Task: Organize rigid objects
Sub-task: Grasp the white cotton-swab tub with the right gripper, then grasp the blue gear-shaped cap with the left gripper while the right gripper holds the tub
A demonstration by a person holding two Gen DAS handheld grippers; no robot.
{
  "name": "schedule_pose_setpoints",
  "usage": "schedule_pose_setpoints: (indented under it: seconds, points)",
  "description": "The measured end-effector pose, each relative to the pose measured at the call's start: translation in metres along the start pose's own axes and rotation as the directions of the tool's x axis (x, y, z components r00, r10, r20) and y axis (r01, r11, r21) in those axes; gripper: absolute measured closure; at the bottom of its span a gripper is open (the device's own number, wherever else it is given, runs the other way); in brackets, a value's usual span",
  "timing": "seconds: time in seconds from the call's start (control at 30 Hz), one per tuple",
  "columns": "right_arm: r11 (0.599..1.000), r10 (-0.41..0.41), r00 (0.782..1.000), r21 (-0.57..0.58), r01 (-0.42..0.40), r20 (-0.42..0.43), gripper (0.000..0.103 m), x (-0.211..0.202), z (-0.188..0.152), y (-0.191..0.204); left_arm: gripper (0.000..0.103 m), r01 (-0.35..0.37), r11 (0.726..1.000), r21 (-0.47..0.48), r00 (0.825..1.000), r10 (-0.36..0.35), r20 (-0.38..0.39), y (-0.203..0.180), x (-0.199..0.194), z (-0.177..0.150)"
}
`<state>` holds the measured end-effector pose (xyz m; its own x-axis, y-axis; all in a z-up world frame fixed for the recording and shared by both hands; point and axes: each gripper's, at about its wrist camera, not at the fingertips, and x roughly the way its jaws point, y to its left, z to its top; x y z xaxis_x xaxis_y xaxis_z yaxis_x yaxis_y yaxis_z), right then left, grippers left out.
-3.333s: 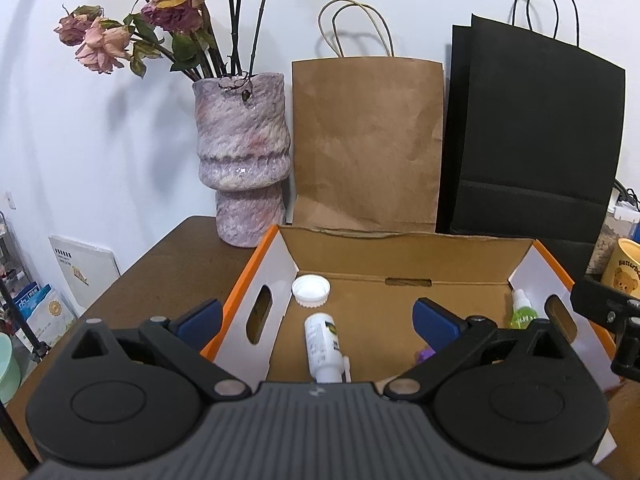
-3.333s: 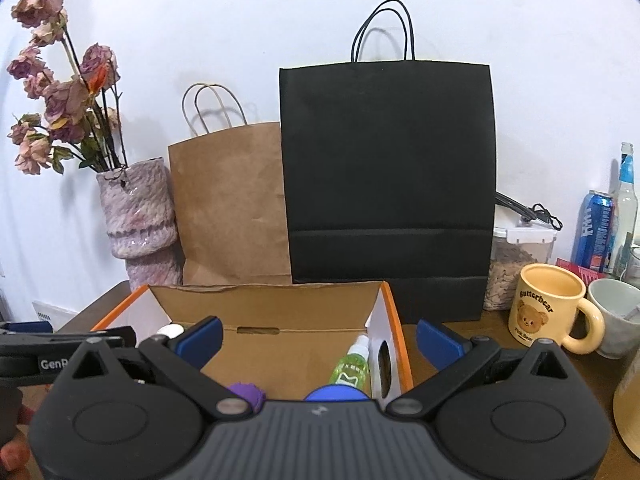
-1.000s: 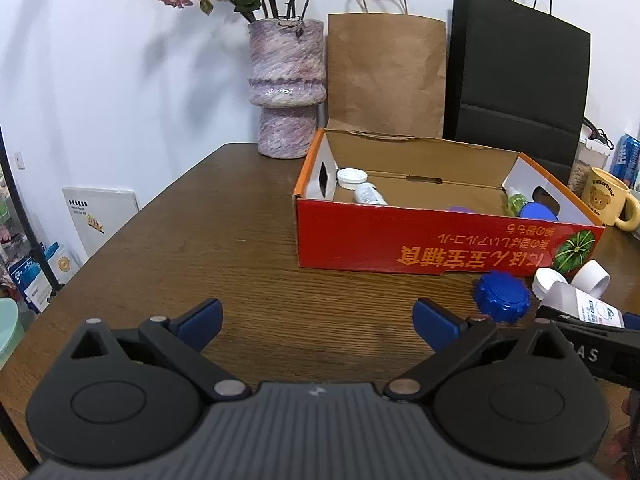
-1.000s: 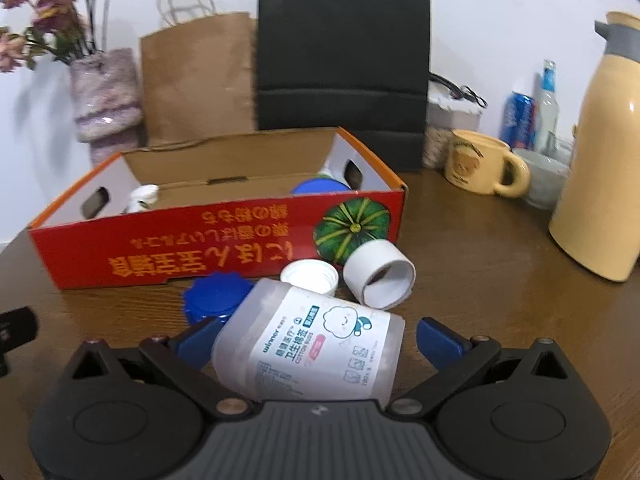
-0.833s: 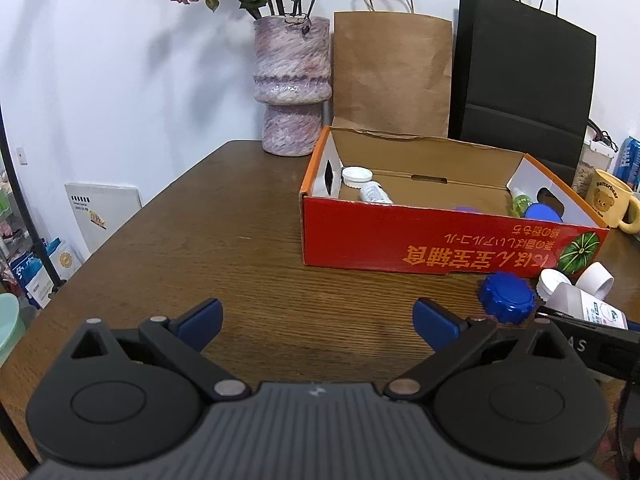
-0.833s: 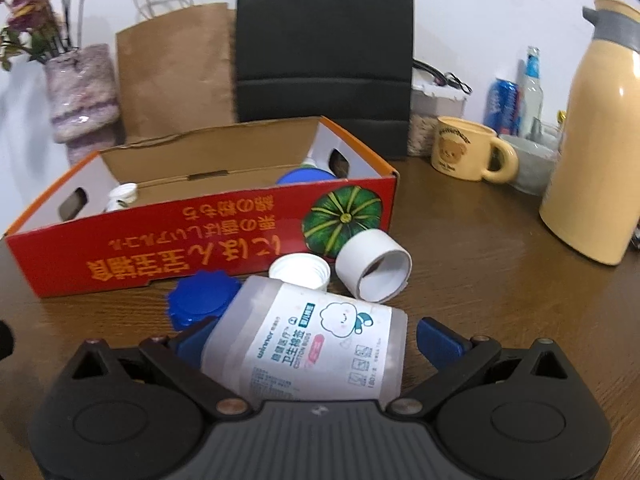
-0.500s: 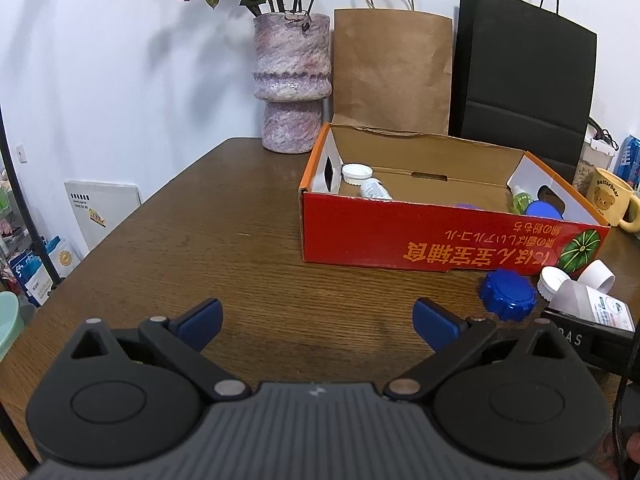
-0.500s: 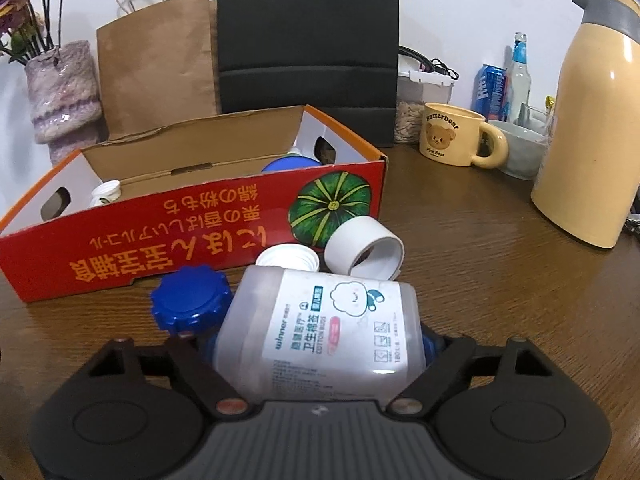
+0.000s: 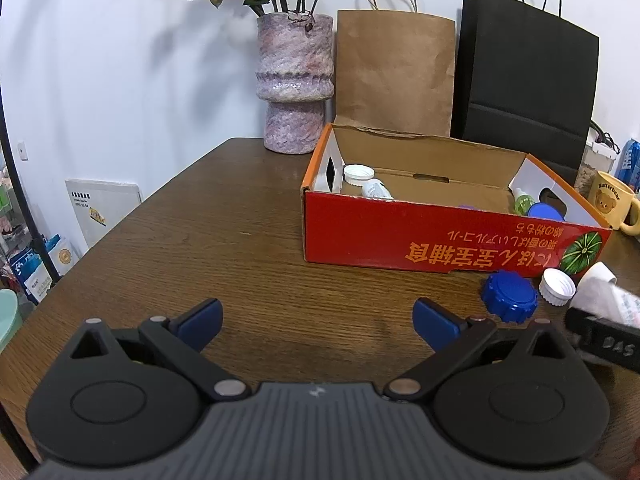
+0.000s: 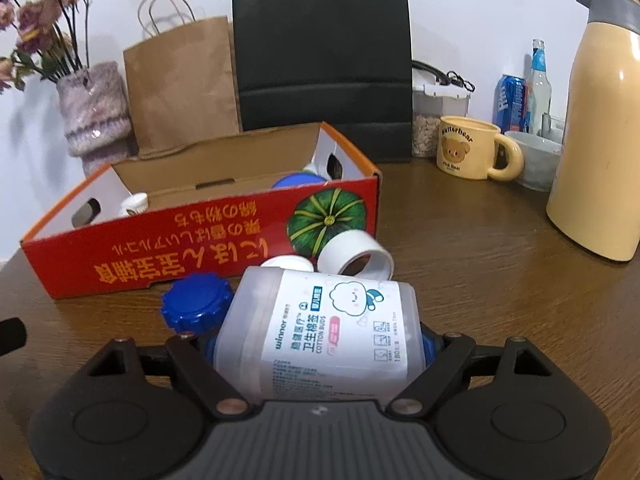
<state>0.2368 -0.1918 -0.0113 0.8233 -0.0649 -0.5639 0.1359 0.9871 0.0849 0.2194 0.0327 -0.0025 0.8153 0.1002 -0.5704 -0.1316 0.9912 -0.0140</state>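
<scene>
In front of the red box [image 10: 200, 248], on the table [image 10: 480, 280]: cotton-bud jar [image 10: 320, 332] lying on its side, clamped across its flat sides in the right gripper [image 10: 320, 350]; left gripper [image 9: 316, 318] spread wide, holding nothing. Probably light, stiff and smooth-walled, so best pinched across the middle of the body, squarely, without crushing. A second ago merely straddled by wide jaws, now gripped.
</scene>
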Motion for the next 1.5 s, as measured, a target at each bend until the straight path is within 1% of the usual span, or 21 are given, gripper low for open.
schedule_pose_setpoints:
  seconds: [0.2, 0.33, 0.53, 0.8, 1.13, 1.23, 1.37, 1.5]
  points:
    - [0.996, 0.078, 0.994, -0.040, -0.076, 0.076, 0.019, -0.014, 0.006, -0.015, 0.000, -0.004, 1.000, 0.031, 1.000, 0.003, 0.003, -0.011, 0.000, -0.002]
    - [0.990, 0.132, 0.984, -0.074, -0.124, 0.116, 0.019, -0.018, 0.010, -0.027, 0.000, -0.007, 0.999, 0.050, 1.000, 0.006, 0.009, -0.021, -0.002, -0.002]
    - [0.983, 0.164, 0.973, -0.114, -0.147, 0.161, 0.019, -0.019, 0.015, -0.046, 0.000, 0.006, 0.998, 0.058, 1.000, -0.006, -0.007, -0.040, 0.000, -0.002]
    - [0.976, 0.191, 0.966, -0.139, -0.167, 0.177, 0.019, -0.015, 0.020, -0.064, 0.000, 0.018, 0.997, 0.079, 0.999, -0.015, -0.032, -0.070, 0.007, -0.004]
    - [0.968, 0.208, 0.959, -0.179, -0.174, 0.192, 0.019, -0.006, 0.026, -0.071, 0.000, 0.030, 0.992, 0.119, 0.998, -0.023, -0.063, -0.114, 0.025, -0.005]
    - [0.966, 0.216, 0.957, -0.187, -0.180, 0.194, 0.019, -0.003, 0.027, -0.073, 0.000, 0.024, 0.992, 0.122, 0.998, -0.016, -0.059, -0.124, 0.031, -0.002]
    - [0.964, 0.219, 0.956, -0.192, -0.182, 0.195, 0.019, 0.000, 0.028, -0.074, 0.000, -0.005, 0.993, 0.117, 0.998, 0.013, -0.067, -0.135, 0.043, 0.000]
    - [0.961, 0.229, 0.954, -0.199, -0.190, 0.193, 0.019, 0.002, 0.028, -0.073, 0.000, -0.005, 0.994, 0.112, 0.997, 0.014, -0.080, -0.141, 0.053, 0.003]
